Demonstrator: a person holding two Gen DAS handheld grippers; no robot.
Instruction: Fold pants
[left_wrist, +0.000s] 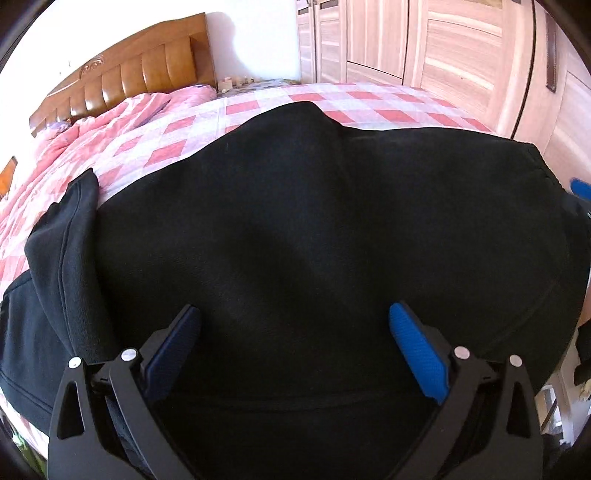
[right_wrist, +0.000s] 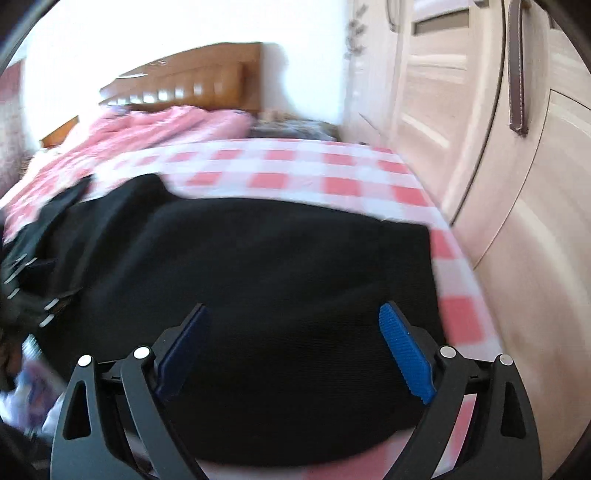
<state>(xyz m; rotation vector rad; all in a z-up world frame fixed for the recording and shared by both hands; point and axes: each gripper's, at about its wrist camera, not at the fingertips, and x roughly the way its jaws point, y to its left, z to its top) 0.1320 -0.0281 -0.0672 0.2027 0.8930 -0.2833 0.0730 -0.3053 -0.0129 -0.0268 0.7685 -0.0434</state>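
The black pants (left_wrist: 295, 229) lie spread on a bed with a pink and white checked sheet (left_wrist: 240, 107). A folded-over flap of black cloth (left_wrist: 62, 236) lies at their left side. My left gripper (left_wrist: 293, 321) is open and empty, just above the near part of the pants. In the right wrist view the pants (right_wrist: 258, 266) fill the lower middle, with their right edge near the bed's side. My right gripper (right_wrist: 293, 321) is open and empty over them. The right wrist view is blurred. The right gripper's blue pad (left_wrist: 581, 188) shows at the left view's right edge.
A wooden headboard (left_wrist: 140, 70) and a rumpled pink quilt (left_wrist: 110, 118) are at the far left. Pale wardrobe doors (right_wrist: 498, 147) stand close along the bed's right side. The checked sheet (right_wrist: 295, 166) stretches beyond the pants.
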